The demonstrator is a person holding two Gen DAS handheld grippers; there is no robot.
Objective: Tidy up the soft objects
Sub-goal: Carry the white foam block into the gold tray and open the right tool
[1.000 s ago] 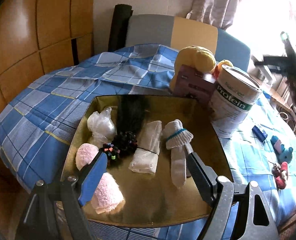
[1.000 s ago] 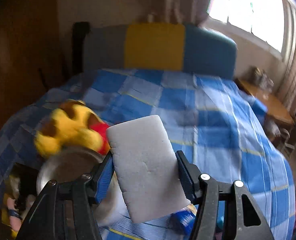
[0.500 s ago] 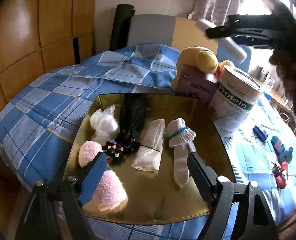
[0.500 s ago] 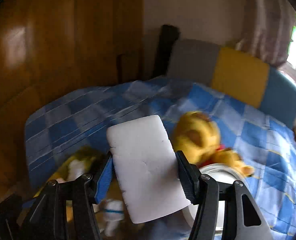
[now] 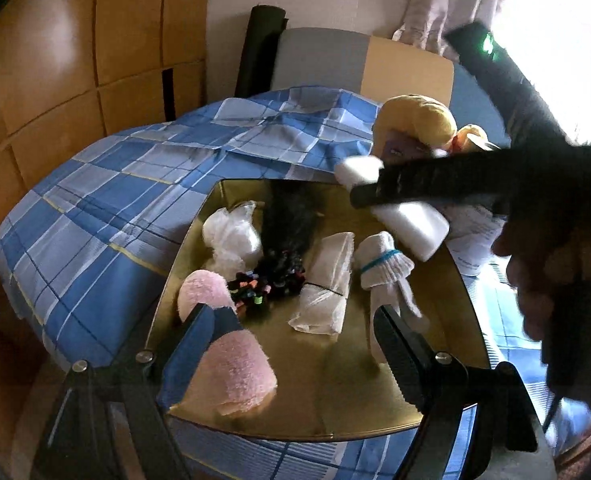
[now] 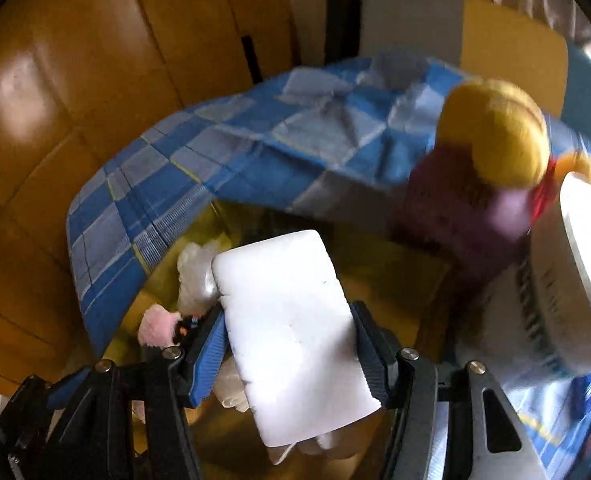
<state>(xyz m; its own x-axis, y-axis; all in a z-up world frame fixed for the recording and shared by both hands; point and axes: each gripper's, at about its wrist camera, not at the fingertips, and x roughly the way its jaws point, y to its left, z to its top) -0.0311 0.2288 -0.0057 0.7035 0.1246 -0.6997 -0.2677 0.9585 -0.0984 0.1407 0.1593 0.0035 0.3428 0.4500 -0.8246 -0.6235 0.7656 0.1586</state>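
One white sponge (image 6: 291, 332) (gripped) — right gripper (image 6: 289, 344), gold tray (image 5: 435, 344)

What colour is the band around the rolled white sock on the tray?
Blue. The band circles the sock, clearest in the left wrist view.

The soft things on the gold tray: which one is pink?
The fluffy pink roll at the tray's near left corner. The others are white or black, like the sock with a blue band.

left gripper (image 5: 295, 344): hanging low at near edge, tilting down, jaws standing wide with nothing clamped | right gripper (image 6: 289, 350): reaching in from right, angling steeply down, jaws pressing both sides of white foam block (image 6: 291, 332) | right hand (image 5: 551, 264): blurred, gripping handle
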